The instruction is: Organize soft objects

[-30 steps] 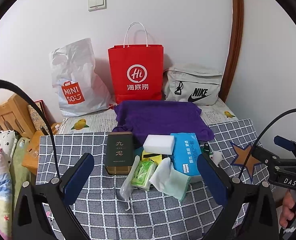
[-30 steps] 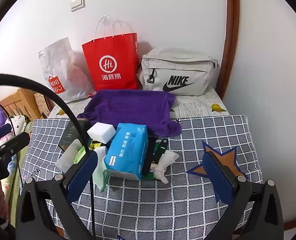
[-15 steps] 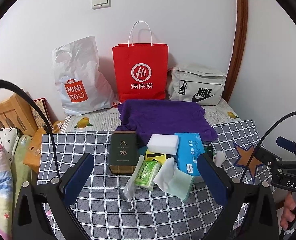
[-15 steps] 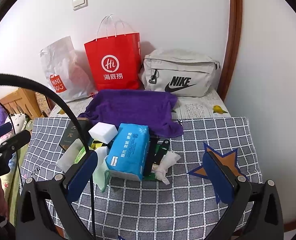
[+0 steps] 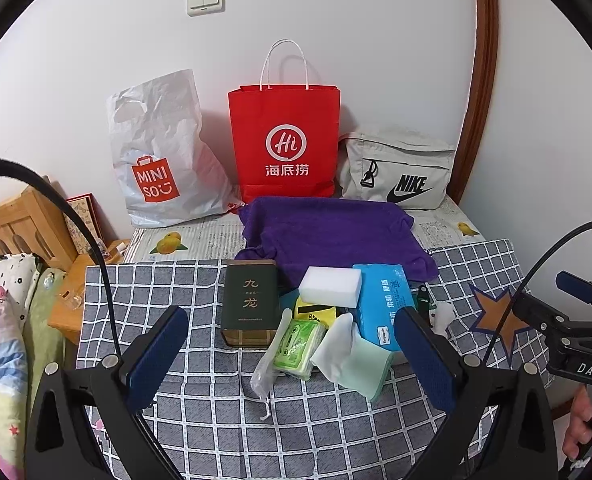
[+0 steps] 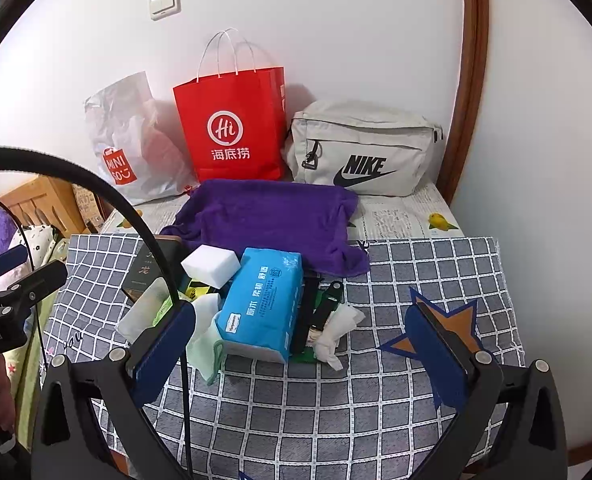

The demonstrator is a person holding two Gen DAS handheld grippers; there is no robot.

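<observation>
A heap lies mid-table on the checked cloth (image 5: pixel 316 420): a purple towel (image 5: pixel 332 232) (image 6: pixel 271 216), a white sponge (image 5: pixel 330 285) (image 6: pixel 211 262), a blue tissue pack (image 5: pixel 384 304) (image 6: pixel 261 304), a pale green cloth (image 5: pixel 354 360) (image 6: pixel 203 344), a green wet-wipe pack (image 5: pixel 298 346), a dark green tin (image 5: pixel 249 300) and a crumpled white tissue (image 6: pixel 336 336). My left gripper (image 5: pixel 291 344) hangs open in front of the heap, nothing between its fingers. My right gripper (image 6: pixel 300 344) is open too, short of the tissue pack.
Against the back wall stand a white Miniso bag (image 5: pixel 159 156), a red paper bag (image 5: pixel 285 144) (image 6: pixel 235 128) and a grey Nike bag (image 5: pixel 400 172) (image 6: pixel 360 148). A wooden bed frame (image 5: pixel 19 220) and bedding sit left. Black clips (image 6: pixel 326 300) lie beside the tissue pack.
Both views have drifted slightly, so the heap sits a little lower and more central in the left wrist view. Nothing on the table has moved; both grippers stay open.
</observation>
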